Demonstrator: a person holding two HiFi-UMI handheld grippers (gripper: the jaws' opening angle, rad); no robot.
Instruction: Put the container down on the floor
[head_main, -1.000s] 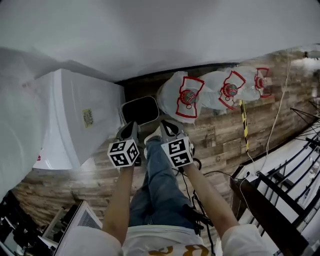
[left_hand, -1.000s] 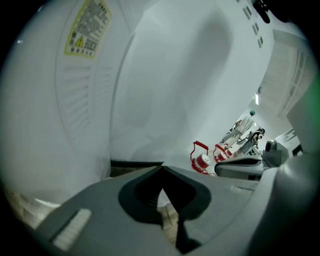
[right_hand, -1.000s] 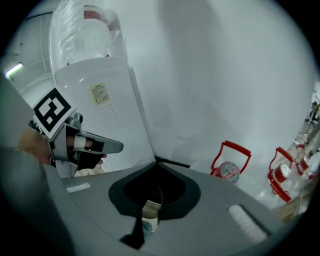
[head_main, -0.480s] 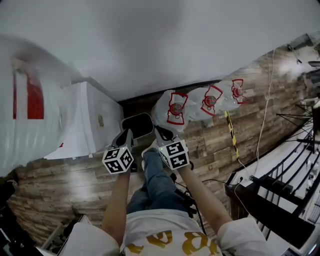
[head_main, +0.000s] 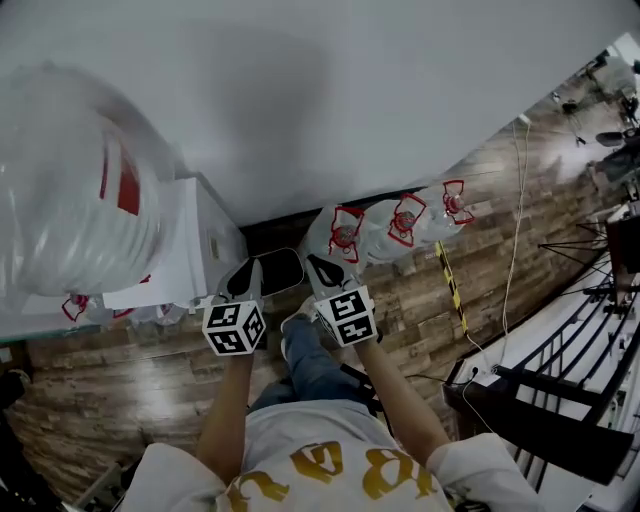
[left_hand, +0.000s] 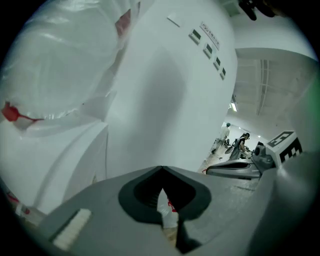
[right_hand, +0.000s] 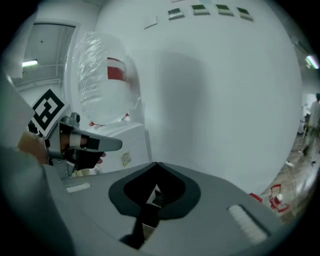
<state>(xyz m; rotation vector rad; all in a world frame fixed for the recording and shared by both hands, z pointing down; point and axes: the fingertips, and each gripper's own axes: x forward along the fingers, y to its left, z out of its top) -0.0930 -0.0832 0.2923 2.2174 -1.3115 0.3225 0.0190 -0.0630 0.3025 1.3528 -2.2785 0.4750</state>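
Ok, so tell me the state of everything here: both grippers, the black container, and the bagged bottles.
Left gripper: fingers shut, empty.
Right gripper: fingers shut, empty.
Black container: on the floor beside the white cabinet, clear of both grippers.
Three bagged bottles: in a row on the floor, wrapped in plastic.
Large bagged bottle: upright on the white cabinet.
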